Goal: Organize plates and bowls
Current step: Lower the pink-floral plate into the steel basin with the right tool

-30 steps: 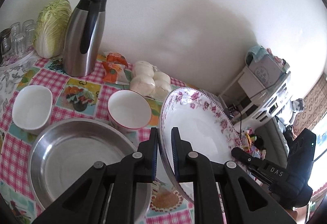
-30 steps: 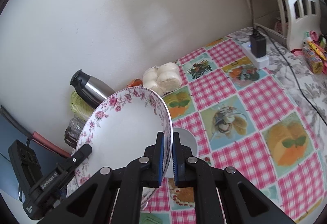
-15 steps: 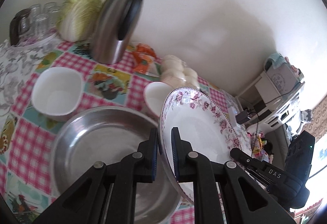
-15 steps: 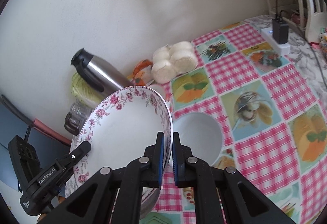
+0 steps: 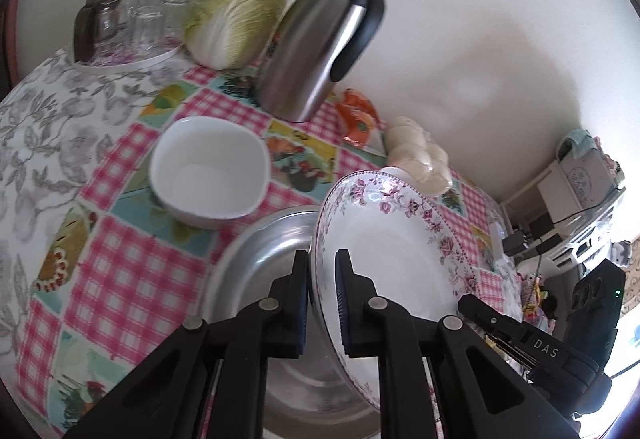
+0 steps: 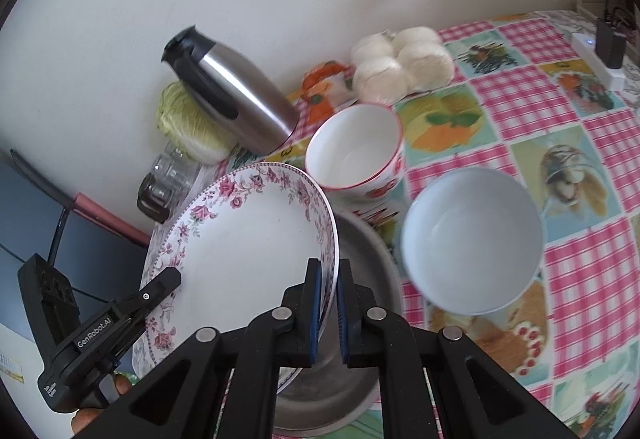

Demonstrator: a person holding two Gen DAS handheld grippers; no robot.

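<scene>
Both tools are on the same piece here: the left tool [image 5: 322, 271] is clamped tight on one edge of the white round plate with the pink floral rim [image 5: 400, 259], and the right tool [image 6: 328, 279] is pinched shut on the opposite edge, so the plate hangs tilted between them, clear of the counter [image 5: 100, 271] with its pink checked and fruit-print cloth. Directly under the plate sits the wide round stainless steel basin [image 5: 264, 259], and the plate's lower edge dips inside the basin's outline; whether it touches the metal I cannot tell. Beside the basin, toward the wall, stands the white square-ish ceramic bowl [image 5: 208, 171]. On the basin's other side sit the white round bowl with a red rim [image 6: 354, 147] and, nearer the camera, the plain pale round bowl [image 6: 472, 239]. Behind the basin, against the wall, stand the brushed-steel jug with the black handle and lid [image 5: 324, 51], a pale green napa cabbage [image 5: 236, 23], a cluster of upturned clear glasses on a tray [image 5: 128, 23] and a bag of white round buns [image 6: 400, 67].
</scene>
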